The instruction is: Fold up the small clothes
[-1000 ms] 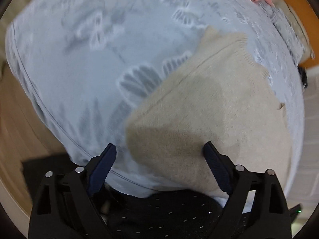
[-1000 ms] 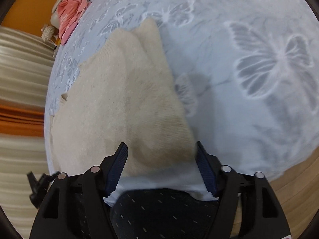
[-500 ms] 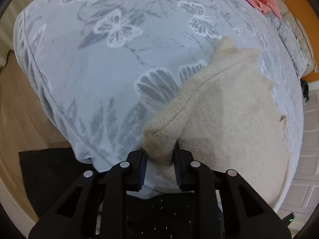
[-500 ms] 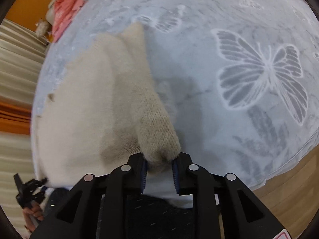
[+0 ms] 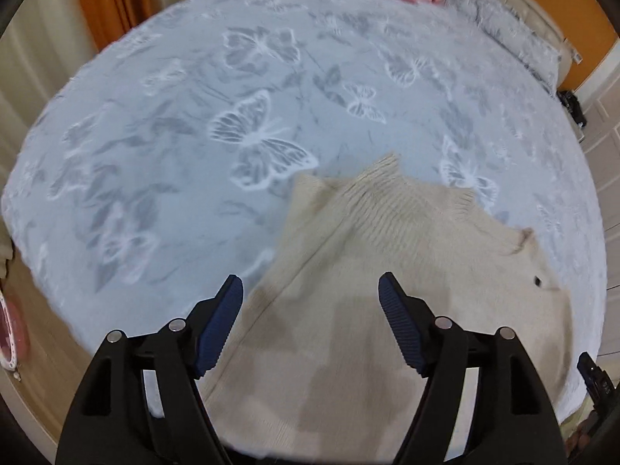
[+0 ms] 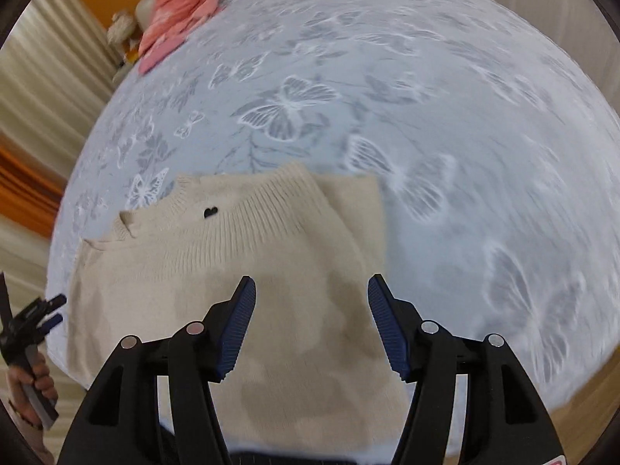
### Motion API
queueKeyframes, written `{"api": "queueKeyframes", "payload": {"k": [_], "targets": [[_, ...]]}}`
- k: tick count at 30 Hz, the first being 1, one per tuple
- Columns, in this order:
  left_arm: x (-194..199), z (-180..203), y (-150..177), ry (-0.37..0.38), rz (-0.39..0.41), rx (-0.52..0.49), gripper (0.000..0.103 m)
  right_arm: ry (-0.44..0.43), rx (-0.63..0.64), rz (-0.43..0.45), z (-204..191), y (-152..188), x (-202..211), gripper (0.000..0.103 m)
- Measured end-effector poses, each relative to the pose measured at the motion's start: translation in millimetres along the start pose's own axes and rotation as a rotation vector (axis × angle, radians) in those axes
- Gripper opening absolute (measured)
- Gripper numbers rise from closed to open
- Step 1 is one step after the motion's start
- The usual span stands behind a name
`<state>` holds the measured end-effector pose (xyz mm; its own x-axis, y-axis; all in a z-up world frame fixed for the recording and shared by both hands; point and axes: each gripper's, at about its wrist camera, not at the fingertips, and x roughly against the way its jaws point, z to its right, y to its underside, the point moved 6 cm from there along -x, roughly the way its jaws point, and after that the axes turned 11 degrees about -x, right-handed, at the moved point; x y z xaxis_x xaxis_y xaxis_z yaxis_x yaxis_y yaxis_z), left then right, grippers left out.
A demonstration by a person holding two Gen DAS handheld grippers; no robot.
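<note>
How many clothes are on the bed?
2. A cream sweater lies near the front edge of the butterfly bedspread, under both open grippers. A pink garment sits at the far end. It may be a pile hiding more.

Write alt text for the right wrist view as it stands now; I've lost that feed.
A cream knit sweater lies folded on a pale blue butterfly-print bedspread, with the right gripper above it, jaws open and holding nothing. A small black heart marks the ribbed band. Pink clothes lie at the far edge, and the left gripper shows at far left.
</note>
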<state>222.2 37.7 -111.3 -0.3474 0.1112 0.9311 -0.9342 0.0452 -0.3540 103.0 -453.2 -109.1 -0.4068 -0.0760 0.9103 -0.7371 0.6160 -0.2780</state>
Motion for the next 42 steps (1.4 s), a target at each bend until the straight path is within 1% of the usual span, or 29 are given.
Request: {"api": "queueKeyframes", "payload": {"k": [2, 4, 5, 6, 7, 8, 9, 11, 13, 14, 15, 16, 17, 18, 19, 21, 23, 24, 25, 26, 27, 29, 30, 32, 34, 36, 38, 40, 42], "targets": [[-12.3, -2.4, -3.9, -0.011, -0.028, 0.025, 0.072, 0.029, 0.030, -0.006, -11.1, -14.6, -17.9, 0.060], [-28.5, -3.7, -7.5, -0.007, -0.049, 0.037, 0.074, 0.069, 0.042, -0.024, -12.9, -29.2, -35.6, 0.066], [-32.2, -4.0, -8.5, -0.008, -0.052, 0.031, 0.073, 0.079, 0.042, -0.038, -12.1, -33.9, -45.4, 0.066], [-37.7, -1.2, -10.8, 0.002, -0.037, 0.004, 0.059, 0.079, 0.040, -0.053, -8.6, -35.9, -53.3, 0.064], [-39.7, 2.2, -12.0, 0.016, -0.023, -0.027, 0.047, 0.052, 0.028, -0.087, -8.0, -35.5, -63.8, 0.037], [-38.7, 3.8, -13.2, 0.021, -0.013, -0.039, 0.031, 0.018, 0.013, -0.120, -8.5, -34.4, -72.0, 0.011], [-35.3, 5.2, -15.0, 0.026, 0.010, -0.039, 0.018, 0.014, 0.000, -0.127, -8.7, -34.3, -73.1, 0.008], [-30.4, 0.7, -17.8, 0.037, 0.037, -0.012, 0.016, -0.021, -0.021, -0.054, -13.1, -41.0, -56.1, 0.007], [-33.6, -9.7, -16.8, 0.042, 0.036, 0.031, 0.016, -0.050, -0.040, 0.021, -13.9, -47.7, -41.3, 0.007], [-38.8, -13.6, -15.6, 0.033, 0.028, 0.034, 0.016, -0.011, -0.041, 0.012, -7.6, -47.8, -51.2, 0.007], [-46.7, -13.5, -13.5, 0.022, 0.014, 0.022, 0.017, 0.024, -0.042, -0.031, -1.9, -45.3, -65.9, 0.008], [-48.5, -11.7, -13.5, 0.011, 0.017, 0.011, 0.017, 0.044, -0.045, -0.109, 3.9, -38.4, -85.0, 0.009], [-46.5, -8.3, -13.8, -0.009, 0.021, -0.011, 0.019, 0.036, -0.051, -0.094, 4.6, -38.6, -84.3, 0.009], [-43.8, -5.6, -14.7, -0.027, 0.022, -0.032, 0.021, 0.021, -0.061, -0.064, 1.6, -40.9, -72.2, 0.016], [-38.1, -3.2, -15.4, -0.042, 0.029, -0.048, 0.022, 0.008, -0.067, -0.046, -1.2, -41.0, -63.0, 0.018], [-20.9, -2.6, -13.6, -0.037, 0.061, -0.053, 0.025, -0.030, -0.062, 0.032, -9.1, -34.4, -29.2, 0.018], [-4.9, -10.8, -7.3, -0.023, 0.084, -0.041, 0.025, -0.080, -0.060, 0.051, -14.4, -16.1, -6.6, 0.018], [-0.9, -13.2, -3.0, -0.008, 0.086, -0.030, 0.027, -0.094, -0.050, 0.047, -15.1, -9.8, -1.9, 0.018], [5.3, -19.0, 6.0, 0.015, 0.083, -0.003, 0.030, -0.077, -0.011, 0.030, -15.0, 8.3, 0.3, 0.018], [8.5, -26.8, 16.7, 0.030, 0.072, 0.035, 0.037, -0.033, 0.026, 0.004, -11.3, 25.6, -4.8, 0.018], [8.5, -35.7, 28.9, 0.049, 0.055, 0.083, 0.040, 0.006, 0.049, -0.045, -3.7, 44.6, -17.6, 0.018], [3.0, -48.0, 53.1, 0.085, 0.012, 0.150, 0.040, 0.013, 0.031, -0.120, 12.8, 65.9, -37.8, 0.014], [-1.9, -56.0, 67.8, 0.089, -0.023, 0.187, 0.040, -0.014, 0.006, -0.089, 15.7, 66.4, -30.7, 0.014], [0.8, -60.5, 83.5, 0.106, -0.031, 0.222, 0.040, -0.009, -0.021, -0.096, 9.5, 59.7, -19.0, 0.018], [10.7, -59.8, 91.1, 0.135, -0.015, 0.227, 0.044, -0.069, 0.002, -0.049, -16.1, 49.3, 4.2, 0.020], [15.4, -54.1, 94.9, 0.143, -0.009, 0.212, 0.063, -0.115, 0.059, -0.044, -47.0, 47.6, 17.4, 0.020], [10.7, -48.1, 97.5, 0.143, -0.028, 0.200, 0.068, -0.169, 0.139, -0.059, -90.4, 55.6, 20.0, 0.020], [-1.5, -43.7, 103.2, 0.141, -0.077, 0.219, 0.071, -0.179, 0.190, -0.090, -117.6, 63.4, 10.9, 0.020], [-14.7, -45.0, 113.5, 0.164, -0.136, 0.260, 0.074, -0.182, 0.240, -0.113, -146.7, 74.3, -1.1, 0.020]]}}
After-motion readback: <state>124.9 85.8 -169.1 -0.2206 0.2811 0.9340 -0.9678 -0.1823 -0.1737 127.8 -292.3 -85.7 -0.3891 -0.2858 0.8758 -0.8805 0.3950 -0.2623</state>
